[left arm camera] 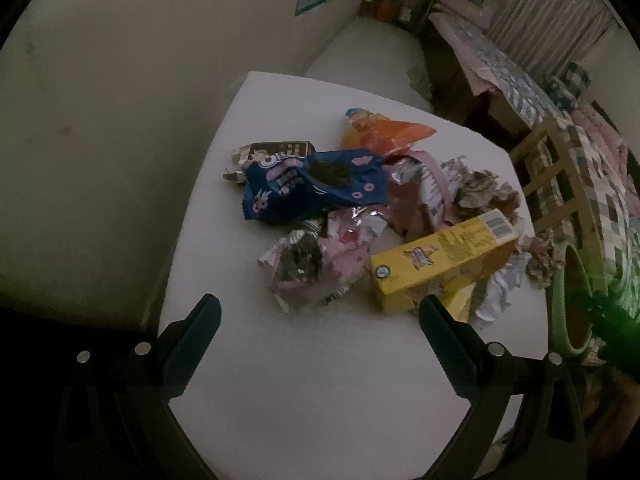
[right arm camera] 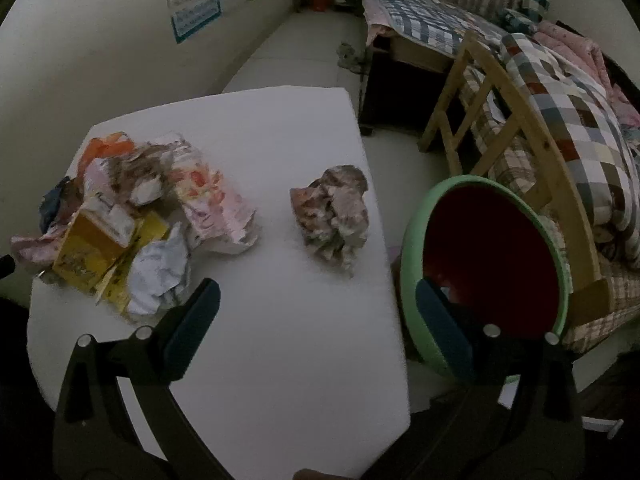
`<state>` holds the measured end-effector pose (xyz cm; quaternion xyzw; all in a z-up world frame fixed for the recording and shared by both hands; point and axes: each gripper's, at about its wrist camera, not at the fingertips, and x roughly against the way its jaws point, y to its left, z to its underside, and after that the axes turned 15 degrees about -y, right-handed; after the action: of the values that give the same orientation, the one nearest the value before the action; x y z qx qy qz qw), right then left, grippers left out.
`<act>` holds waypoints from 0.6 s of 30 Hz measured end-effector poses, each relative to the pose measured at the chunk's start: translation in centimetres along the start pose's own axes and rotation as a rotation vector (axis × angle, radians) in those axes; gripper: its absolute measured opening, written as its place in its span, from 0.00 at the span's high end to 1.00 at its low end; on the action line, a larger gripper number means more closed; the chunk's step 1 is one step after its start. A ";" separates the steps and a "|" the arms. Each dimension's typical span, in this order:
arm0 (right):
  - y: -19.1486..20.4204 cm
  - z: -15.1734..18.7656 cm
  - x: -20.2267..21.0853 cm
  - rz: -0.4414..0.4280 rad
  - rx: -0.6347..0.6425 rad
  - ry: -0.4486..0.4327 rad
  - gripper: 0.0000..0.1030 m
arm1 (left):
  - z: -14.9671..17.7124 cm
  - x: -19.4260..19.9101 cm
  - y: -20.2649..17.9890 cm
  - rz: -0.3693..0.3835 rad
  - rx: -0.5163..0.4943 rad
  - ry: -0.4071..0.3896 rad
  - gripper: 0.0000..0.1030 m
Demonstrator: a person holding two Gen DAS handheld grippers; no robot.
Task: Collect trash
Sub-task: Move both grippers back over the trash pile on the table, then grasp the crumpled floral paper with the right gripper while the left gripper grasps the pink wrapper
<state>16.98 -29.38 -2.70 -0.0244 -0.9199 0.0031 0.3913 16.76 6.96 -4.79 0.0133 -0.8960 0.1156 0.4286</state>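
Hovering above the white rectangular tabletop (left arm camera: 304,380), the left gripper (left arm camera: 320,320) has its two dark fingers spread wide with nothing between them. Just ahead of its right finger lies a yellow cardboard carton (left arm camera: 436,264), tipped on its side and resting on a pale crumpled sheet. Ahead of the gap sits a crumpled pink and silver foil wrapper (left arm camera: 308,268), and beyond that a blue cookie bag (left arm camera: 316,188) overlaps a dark snack box (left arm camera: 276,150). Farthest from this gripper lies an orange plastic packet (left arm camera: 384,134), with brownish crumpled paper (left arm camera: 484,194) to its right. The right gripper (right arm camera: 318,306) is likewise splayed and holds nothing; its left finger hangs over the table beside the heap, while its right finger lies in front of the mouth of a green-rimmed round bin (right arm camera: 416,216) with a dark red inside, which stands just off the table's right edge. Ahead of this gripper, apart from the heap, a single crumpled ball of brown and white paper (right arm camera: 332,216) sits near the table's right edge. Beyond the bin stands a wooden chair frame (right arm camera: 508,92) against a bed with a checked quilt (right arm camera: 580,128).
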 end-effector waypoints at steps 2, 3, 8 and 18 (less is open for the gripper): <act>-0.3 -0.4 -0.7 0.006 0.000 0.003 0.06 | -0.3 -0.9 0.0 -0.002 -0.004 0.014 0.08; -0.4 -0.6 -1.1 0.011 0.002 0.005 0.06 | -0.3 -1.1 0.0 -0.005 -0.008 0.019 0.08; -1.1 -1.3 -3.6 0.031 0.001 0.020 0.06 | -0.4 -3.0 0.2 -0.012 -0.027 0.051 0.08; -1.2 -1.8 -9.1 0.039 0.009 0.079 0.06 | -0.9 -4.7 0.2 -0.016 -0.063 0.068 0.09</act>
<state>24.50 -31.05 -7.92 -0.0406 -0.9030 0.0138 0.4275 20.41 6.95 -7.95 0.0032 -0.8841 0.0840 0.4598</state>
